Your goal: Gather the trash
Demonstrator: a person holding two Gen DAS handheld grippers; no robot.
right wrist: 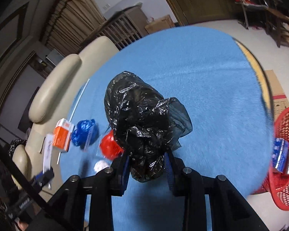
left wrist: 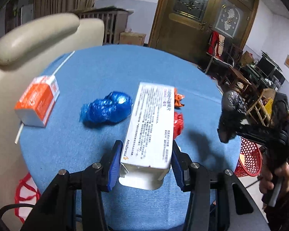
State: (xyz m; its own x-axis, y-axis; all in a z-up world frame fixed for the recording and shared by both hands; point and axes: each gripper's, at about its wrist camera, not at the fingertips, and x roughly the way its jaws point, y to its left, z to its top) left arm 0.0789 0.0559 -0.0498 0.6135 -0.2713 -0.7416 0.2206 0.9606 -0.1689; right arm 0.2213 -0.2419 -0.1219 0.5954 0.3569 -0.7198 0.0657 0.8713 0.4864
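Trash is being carried off the blue table, it is judged: a crumpled black plastic bag is clamped in the right tongs, and a long white medicine box is clamped in the left tongs. Next, each load should be brought over the red mesh basket, off to the right, and released. Beyond the left tongs a blue wrapper, an orange carton and red wrappers are left lying.

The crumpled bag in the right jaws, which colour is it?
Glossy black; the crumpled bag shows best in the right wrist view.
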